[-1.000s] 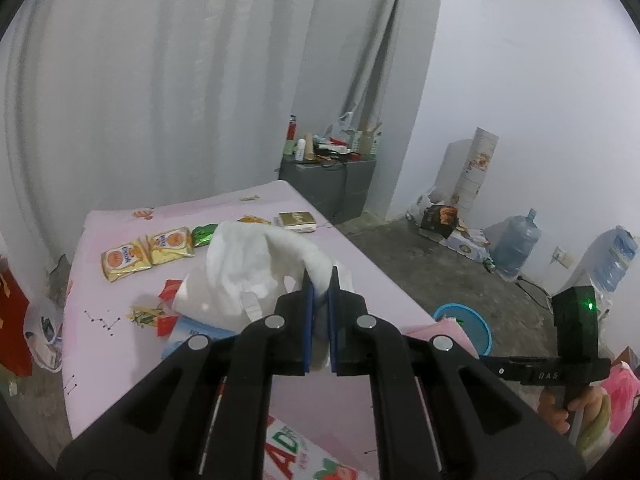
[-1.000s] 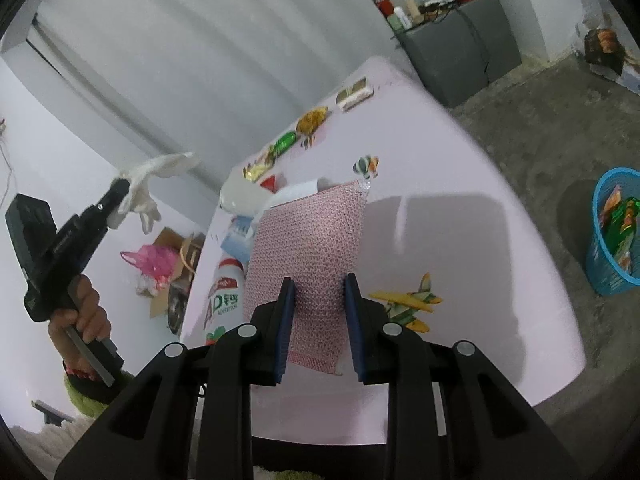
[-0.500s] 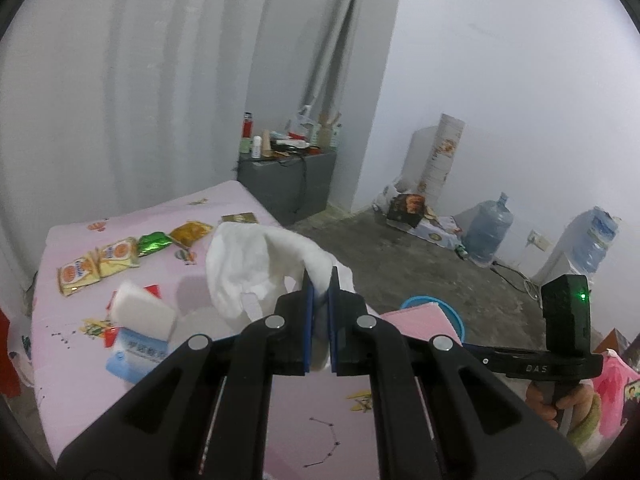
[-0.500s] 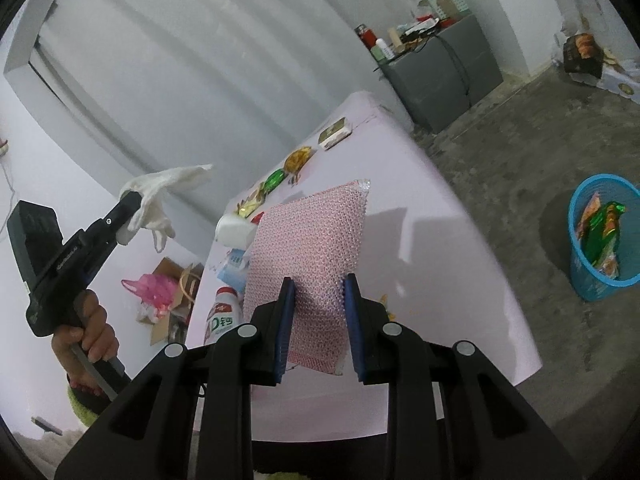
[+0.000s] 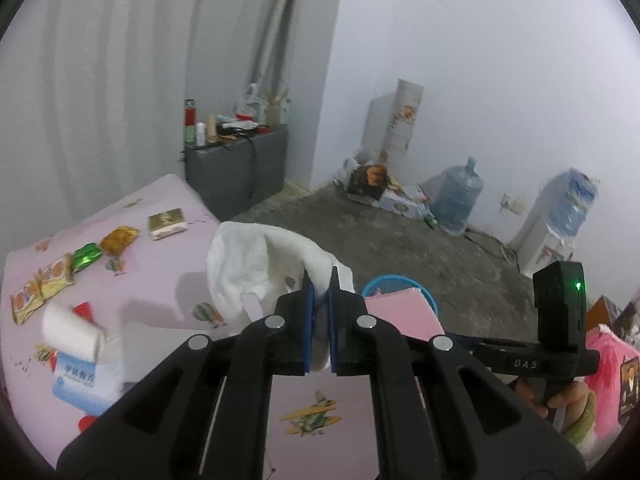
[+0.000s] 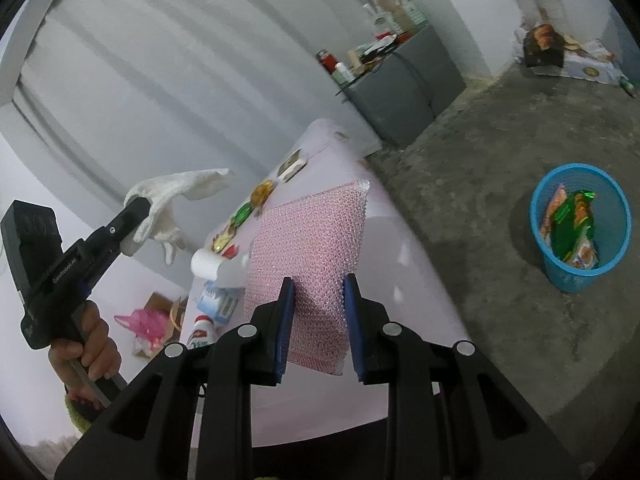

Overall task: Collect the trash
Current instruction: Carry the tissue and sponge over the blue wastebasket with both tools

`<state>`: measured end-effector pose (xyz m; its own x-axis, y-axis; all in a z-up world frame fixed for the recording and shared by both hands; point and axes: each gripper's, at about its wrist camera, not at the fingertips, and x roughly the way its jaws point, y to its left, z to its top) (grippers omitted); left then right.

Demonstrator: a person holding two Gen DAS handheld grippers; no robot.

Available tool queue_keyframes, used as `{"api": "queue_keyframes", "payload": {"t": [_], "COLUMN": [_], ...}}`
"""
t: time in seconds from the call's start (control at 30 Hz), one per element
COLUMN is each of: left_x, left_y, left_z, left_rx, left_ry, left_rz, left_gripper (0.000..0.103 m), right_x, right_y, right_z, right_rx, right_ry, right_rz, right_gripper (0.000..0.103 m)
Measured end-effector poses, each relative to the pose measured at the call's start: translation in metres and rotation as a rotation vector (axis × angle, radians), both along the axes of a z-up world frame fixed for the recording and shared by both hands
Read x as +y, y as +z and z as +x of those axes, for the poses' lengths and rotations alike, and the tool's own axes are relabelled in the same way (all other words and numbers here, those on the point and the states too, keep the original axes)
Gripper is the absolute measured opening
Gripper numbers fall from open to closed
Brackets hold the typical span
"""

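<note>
Tissue, white, limp and feather-light, droops ahead of the left gripper, clamped tight on one corner. Right gripper pinches the pink mesh sponge by its near edge; it looks springy and light.

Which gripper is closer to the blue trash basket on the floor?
Right. The right gripper, holding the pink mesh pad, sits between the left gripper with its white glove and the blue plastic basket.
</note>
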<state>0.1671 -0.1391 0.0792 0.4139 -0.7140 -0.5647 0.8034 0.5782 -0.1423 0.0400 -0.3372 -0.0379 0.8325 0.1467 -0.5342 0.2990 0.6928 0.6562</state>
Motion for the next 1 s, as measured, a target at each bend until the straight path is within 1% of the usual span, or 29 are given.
{"api": "queue_keyframes", "payload": {"t": [0.17, 0.33, 0.43, 0.5, 0.57, 0.63, 0.73, 0.87, 1.0], "left_x": [-0.047, -0.098, -0.14, -0.17, -0.198, -0.235, -0.278, -0.327, -0.364], "left_y": [-0.012, -0.027, -0.041, -0.055, -0.071, -0.097, -0.132, -0.177, -0.209], "left_z": [-0.001, -0.003, -0.007, -0.01, -0.012, -0.015, -0.019, -0.025, -0.03], "left_rx": [0.005, 0.033, 0.036, 0.055, 0.095, 0.148, 0.211, 0.273, 0.314], "left_ry": [-0.067, -0.137, -0.199, -0.249, -0.299, -0.356, -0.404, -0.449, -0.48], "left_rz": [0.058, 0.113, 0.169, 0.203, 0.234, 0.286, 0.348, 0.409, 0.443], "left_gripper": [0.004, 0.004, 0.004, 0.004, 0.004, 0.005, 0.005, 0.005, 0.005], "right_x": [-0.028, -0.066, -0.1, -0.12, -0.138, -0.155, -0.182, -0.211, -0.239], "right_y": [-0.013, -0.03, -0.043, -0.054, -0.066, -0.081, -0.107, -0.133, -0.15], "right_z": [-0.017, -0.042, -0.063, -0.074, -0.083, -0.089, -0.09, -0.082, -0.07], "right_rx": [0.001, 0.015, 0.057, 0.098, 0.143, 0.176, 0.261, 0.344, 0.407], "right_ry": [-0.072, -0.18, -0.293, -0.375, -0.442, -0.495, -0.571, -0.618, -0.651], "right_rz": [0.027, 0.06, 0.049, 0.032, 0.022, 0.03, 0.023, 0.015, -0.014], "right_gripper": [0.025, 0.025, 0.025, 0.025, 0.025, 0.025, 0.025, 0.025, 0.026]}}
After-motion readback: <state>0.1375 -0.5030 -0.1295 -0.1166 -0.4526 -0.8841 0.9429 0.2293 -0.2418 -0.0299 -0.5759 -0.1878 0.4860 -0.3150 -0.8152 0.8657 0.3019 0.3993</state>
